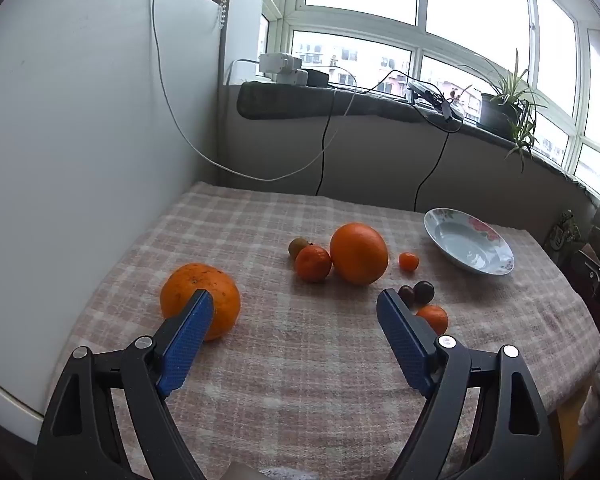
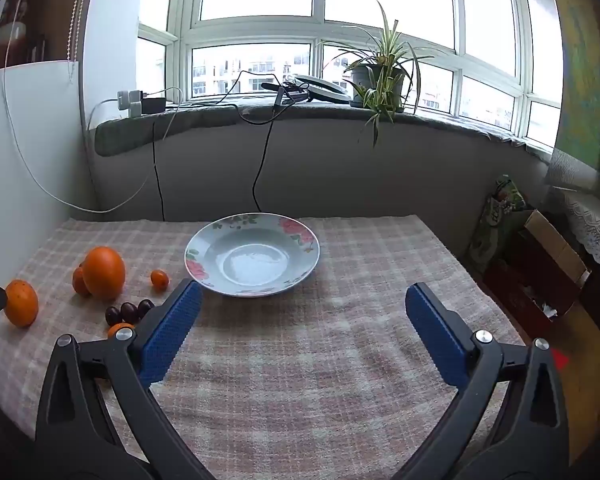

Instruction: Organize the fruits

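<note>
Tongs come first in both wrist views: the left gripper (image 1: pixel 296 300) stands released, its blue pads wide apart over bare checked cloth (image 1: pixel 300 380); the right gripper (image 2: pixel 303 292) is likewise spread wide with nothing between its pads. Just past the left one's near pad lies an orange (image 1: pixel 200 300) (part hidden by that pad); beside the other pad sit a small mandarin (image 1: pixel 434 317) and dark round fruits (image 1: pixel 423 292) touching one another. Farther on, the large orange (image 1: pixel 359 253) touches a mandarin (image 1: pixel 313 263), with a brownish fruit (image 1: pixel 298 247) behind and a tiny orange fruit (image 1: pixel 409 261) a little apart. The flowered plate (image 2: pixel 300 236) rests empty, straight ahead of the right gripper, apart from all fruit; beyond, a potted plant (image 2: pixel 380 76) on the sill.
</note>
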Demonstrator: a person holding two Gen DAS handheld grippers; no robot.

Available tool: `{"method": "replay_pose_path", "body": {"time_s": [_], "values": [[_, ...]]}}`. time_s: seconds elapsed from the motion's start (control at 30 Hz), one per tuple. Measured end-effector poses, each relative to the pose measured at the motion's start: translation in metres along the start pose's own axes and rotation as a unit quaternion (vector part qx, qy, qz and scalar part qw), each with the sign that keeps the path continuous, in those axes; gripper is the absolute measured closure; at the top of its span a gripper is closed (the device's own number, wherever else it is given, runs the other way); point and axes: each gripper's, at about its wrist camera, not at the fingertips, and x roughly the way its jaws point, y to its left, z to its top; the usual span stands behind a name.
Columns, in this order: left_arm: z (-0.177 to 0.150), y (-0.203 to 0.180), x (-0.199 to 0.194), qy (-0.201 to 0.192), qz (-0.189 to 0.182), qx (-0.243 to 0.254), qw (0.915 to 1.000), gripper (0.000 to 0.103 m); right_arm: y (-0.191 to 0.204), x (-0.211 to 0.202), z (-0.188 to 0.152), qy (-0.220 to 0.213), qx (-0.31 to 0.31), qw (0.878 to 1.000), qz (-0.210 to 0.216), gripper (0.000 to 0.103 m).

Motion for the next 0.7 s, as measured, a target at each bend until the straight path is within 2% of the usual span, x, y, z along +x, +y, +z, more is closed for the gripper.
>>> {"method": "replay_pose_path", "body": {"time_s": [0.37,0.7], "values": [[0.0040,0.0048,0.0011,0.000,-0.010,0.009,0.9999,0.019,0.0005,-0.0062,0.0028,-0.012,0.001,1.000,0.013,0.000],[0.0010,0.0006,-0.0044,-0.004,-0.004,0.004,1.0000,0.019,0.0021,-0.0065,0.0057,-0.010,0.003,1.000,0.021,0.000]]}}
